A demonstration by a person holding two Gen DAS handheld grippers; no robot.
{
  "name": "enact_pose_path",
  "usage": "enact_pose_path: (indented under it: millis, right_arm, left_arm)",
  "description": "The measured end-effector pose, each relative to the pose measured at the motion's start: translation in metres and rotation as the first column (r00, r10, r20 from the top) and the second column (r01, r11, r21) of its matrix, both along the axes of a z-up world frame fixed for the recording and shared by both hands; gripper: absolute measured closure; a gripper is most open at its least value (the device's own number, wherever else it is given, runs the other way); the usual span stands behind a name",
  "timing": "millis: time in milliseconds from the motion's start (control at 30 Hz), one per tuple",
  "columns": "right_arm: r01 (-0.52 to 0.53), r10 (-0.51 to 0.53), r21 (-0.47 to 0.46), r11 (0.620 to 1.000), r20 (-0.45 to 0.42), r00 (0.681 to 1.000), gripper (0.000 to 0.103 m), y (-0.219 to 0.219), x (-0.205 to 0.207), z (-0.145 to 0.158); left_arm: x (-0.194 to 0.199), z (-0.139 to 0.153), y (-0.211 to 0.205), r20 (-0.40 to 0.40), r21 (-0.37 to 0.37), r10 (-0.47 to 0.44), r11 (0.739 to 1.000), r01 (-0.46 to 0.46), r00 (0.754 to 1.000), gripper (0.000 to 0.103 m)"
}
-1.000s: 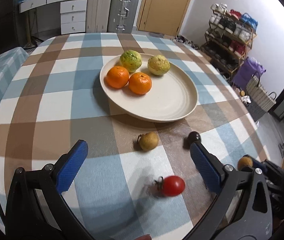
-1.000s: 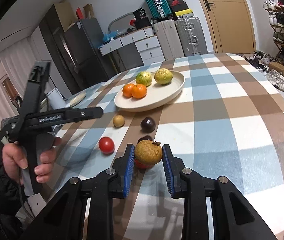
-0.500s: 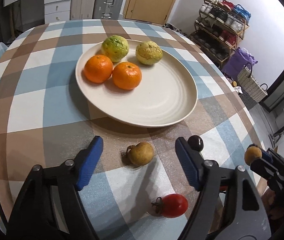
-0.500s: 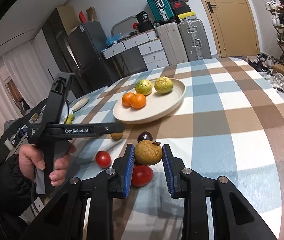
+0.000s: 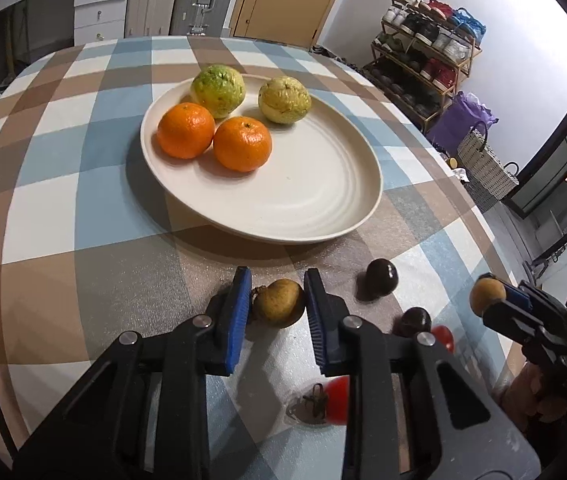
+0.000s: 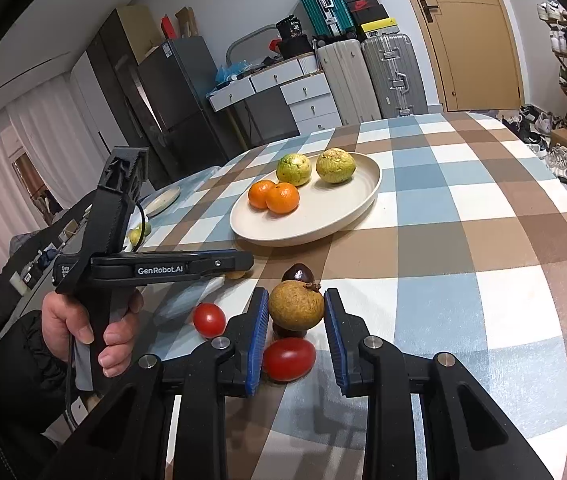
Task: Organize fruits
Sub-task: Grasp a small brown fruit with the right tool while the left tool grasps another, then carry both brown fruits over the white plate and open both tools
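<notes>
My left gripper [image 5: 278, 284] is shut on a small brown fruit [image 5: 279, 307] that rests on the checked cloth just in front of the cream plate [image 5: 315, 196]. Both blue pads press its sides. Two oranges [image 5: 185, 130] and two green-yellow guavas [image 5: 217, 90] lie at the plate's far left. My right gripper [image 6: 295, 294] is shut on a second brown fruit [image 6: 295, 306], held above the table; the left wrist view shows that gripper [image 5: 499, 300] at the right. A person's hand [image 6: 83, 320] grips the left tool's handle.
Loose on the cloth near the grippers are two dark round fruits [image 5: 381, 275] and two red tomatoes [image 6: 209, 319], one tomato [image 6: 288, 359] directly under my right gripper. The table edge runs to the right, with a shoe rack [image 5: 423, 56] and baskets beyond.
My left gripper came down and forward over the small brown fruit and its jaws went from wide open to shut on it. The right gripper kept still with its fruit.
</notes>
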State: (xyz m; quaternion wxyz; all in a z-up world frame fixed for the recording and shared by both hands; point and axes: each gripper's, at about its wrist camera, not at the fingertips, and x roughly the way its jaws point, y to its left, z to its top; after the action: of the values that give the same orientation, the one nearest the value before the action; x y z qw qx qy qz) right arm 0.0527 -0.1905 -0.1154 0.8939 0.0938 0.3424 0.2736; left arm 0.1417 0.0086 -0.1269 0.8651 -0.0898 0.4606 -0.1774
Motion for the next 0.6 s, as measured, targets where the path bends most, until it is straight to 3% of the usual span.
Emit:
enact_pose_path:
  millis: [300, 600]
  right_arm:
    - [-0.013, 0.012, -0.069, 0.998, -0.022, 1.000, 0.074, 0.010, 0.031, 0.006]
    - [-0.033, 0.031, -0.043, 0.999, -0.044, 0.999, 0.074, 0.019, 0.087, 0.020]
  left_arm:
    - [0.003, 0.040, 0.007, 0.057, -0.041, -0.020, 0.999, 0.022, 0.998, 0.079]
    - [0.052, 0.073, 0.001, 0.096, -0.039, -0.017, 0.999, 0.021, 0.995, 0.079]
